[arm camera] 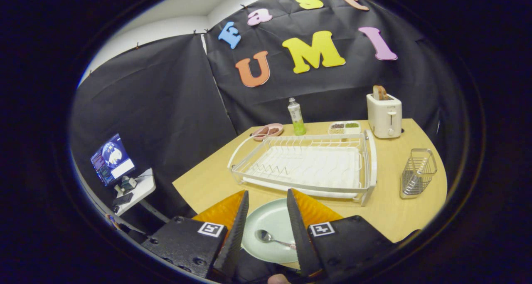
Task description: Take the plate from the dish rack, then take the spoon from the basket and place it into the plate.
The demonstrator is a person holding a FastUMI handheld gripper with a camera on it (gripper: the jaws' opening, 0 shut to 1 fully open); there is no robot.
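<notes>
We judge task at last step, likely done: spoon [268, 237] lies in plate [272, 228], both between fingers of claw [266, 230]. Claw jaws apart, gripping nothing. Next move, we reckon: lift clear without nudging spoon. Dish rack [305, 165] bare, just beyond plate; basket [417, 172] beyond, right of rack. Wooden table [390, 211]; toaster [384, 114], bottle [296, 117] far beyond; monitor [112, 159] off left.

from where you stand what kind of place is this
Likely a mock kitchen table set up in a recording booth: a dish rack, a toaster and a plate with a spoon sit on it. The open gripper hovers over the plate.
</notes>
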